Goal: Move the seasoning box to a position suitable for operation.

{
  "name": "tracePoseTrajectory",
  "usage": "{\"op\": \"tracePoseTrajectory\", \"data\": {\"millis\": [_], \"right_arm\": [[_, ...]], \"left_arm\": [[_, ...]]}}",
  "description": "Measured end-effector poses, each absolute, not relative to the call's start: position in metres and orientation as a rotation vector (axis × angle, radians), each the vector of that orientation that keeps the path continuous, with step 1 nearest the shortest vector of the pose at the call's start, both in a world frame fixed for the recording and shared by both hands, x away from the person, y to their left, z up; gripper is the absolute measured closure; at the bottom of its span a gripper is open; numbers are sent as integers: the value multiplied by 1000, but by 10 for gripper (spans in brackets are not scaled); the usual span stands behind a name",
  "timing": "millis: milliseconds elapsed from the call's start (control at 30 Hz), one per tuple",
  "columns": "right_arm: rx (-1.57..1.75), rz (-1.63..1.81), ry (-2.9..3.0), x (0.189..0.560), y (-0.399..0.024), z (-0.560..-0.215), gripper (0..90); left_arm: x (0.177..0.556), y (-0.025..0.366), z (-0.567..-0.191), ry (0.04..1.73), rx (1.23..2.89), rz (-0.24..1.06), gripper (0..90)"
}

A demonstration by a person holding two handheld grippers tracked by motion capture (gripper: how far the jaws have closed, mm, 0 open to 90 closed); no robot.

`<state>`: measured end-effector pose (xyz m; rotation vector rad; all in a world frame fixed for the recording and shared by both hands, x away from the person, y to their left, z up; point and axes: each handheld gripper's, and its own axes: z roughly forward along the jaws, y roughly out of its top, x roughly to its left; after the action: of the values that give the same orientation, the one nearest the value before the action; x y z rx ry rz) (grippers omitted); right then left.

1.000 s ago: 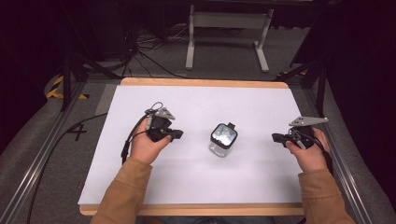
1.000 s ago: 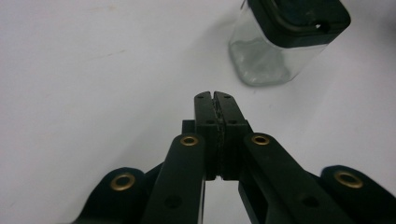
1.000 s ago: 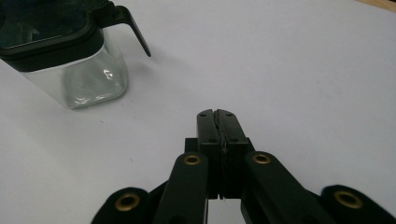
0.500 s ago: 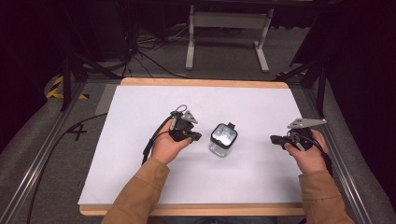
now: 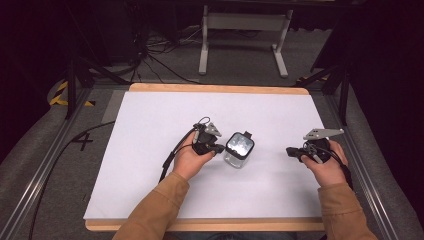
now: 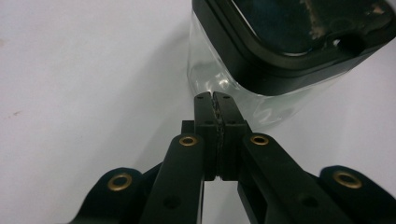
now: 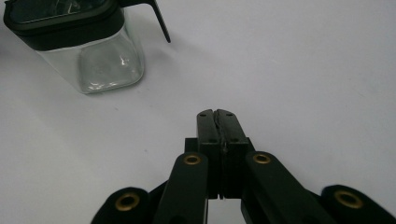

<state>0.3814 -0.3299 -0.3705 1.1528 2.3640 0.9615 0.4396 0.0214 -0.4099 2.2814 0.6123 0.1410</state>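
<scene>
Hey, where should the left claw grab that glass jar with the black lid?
Probably the clear glass body of the jar just under the lid, approached from its left side. It stands upright with flat walls, and the left claw, now shut, must open first.

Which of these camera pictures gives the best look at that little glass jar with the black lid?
The right gripper view: the jar stands whole, clear glass body, black lid and side clip all visible. The left gripper view has it very close, cropped at the frame's top edge. The high view shows it small, from above, mostly its lid, near the left gripper.
</scene>
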Motion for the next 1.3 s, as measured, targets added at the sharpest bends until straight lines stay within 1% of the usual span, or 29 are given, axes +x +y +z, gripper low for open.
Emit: {"op": "tracePoseTrajectory", "data": {"millis": [100,200,267,367,467,833,900,1067,1300], "right_arm": [[1155,964,2360,381,-330,-370,900],[1159,965,2364,381,-330,-370,900],[1160,965,2364,381,-330,-370,900],[1161,966,2365,381,-330,-370,900],[1161,973,2367,381,-328,-370,900],[1155,969,2368,381,-329,-370,900],[1154,971,2369,381,-329,-370,900],[1154,971,2369,381,-329,-370,900],[1144,984,2372,380,-330,-368,900]], "left_arm": [[439,21,-411,607,2289,145,898],[438,22,-412,581,2292,101,898],[437,22,-412,581,2288,94,899],[432,19,-411,566,2336,96,898],[426,16,-411,542,2348,53,898],[414,2,-408,464,2380,27,897],[413,1,-408,459,2390,44,897],[413,2,-407,467,2377,34,892],[414,19,-393,512,2338,41,842]]}}
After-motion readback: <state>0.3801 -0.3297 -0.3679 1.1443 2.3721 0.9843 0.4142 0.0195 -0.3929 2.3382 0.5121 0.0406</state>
